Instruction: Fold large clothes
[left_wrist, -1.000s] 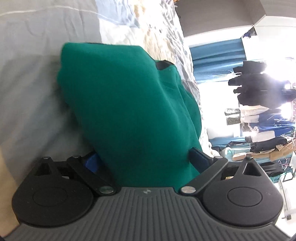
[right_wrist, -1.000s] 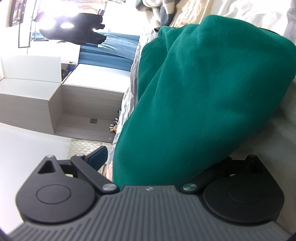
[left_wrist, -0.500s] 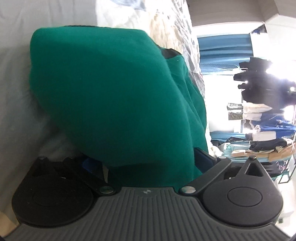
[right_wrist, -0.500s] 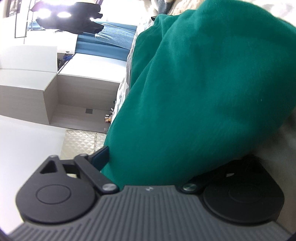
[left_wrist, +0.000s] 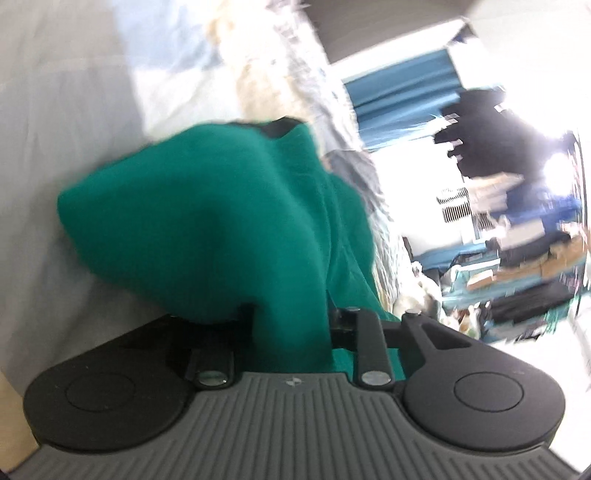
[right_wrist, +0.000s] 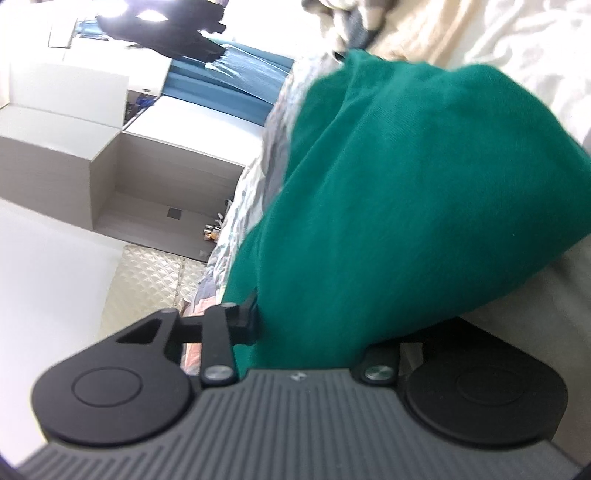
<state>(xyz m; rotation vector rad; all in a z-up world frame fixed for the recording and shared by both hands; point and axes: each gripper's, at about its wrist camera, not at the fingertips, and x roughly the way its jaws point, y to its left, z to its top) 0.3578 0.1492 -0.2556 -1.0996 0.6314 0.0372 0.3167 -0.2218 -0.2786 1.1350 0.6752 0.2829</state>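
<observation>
1. The dark green knitted garment (left_wrist: 207, 221) lies bunched on the pale grey bedsheet (left_wrist: 55, 110).
2. The left gripper (left_wrist: 291, 325) is closing, its jaws pinching a fold of green cloth.
3. The right gripper (right_wrist: 314, 332) is closing too, green cloth bunched between its jaws.
4. Blue curtains (left_wrist: 399, 92) hang at the far right.

My left tongs (left_wrist: 291, 314) are closing on a bunched fold of the green garment (left_wrist: 207, 221), over the grey bed sheet (left_wrist: 55, 129).
</observation>
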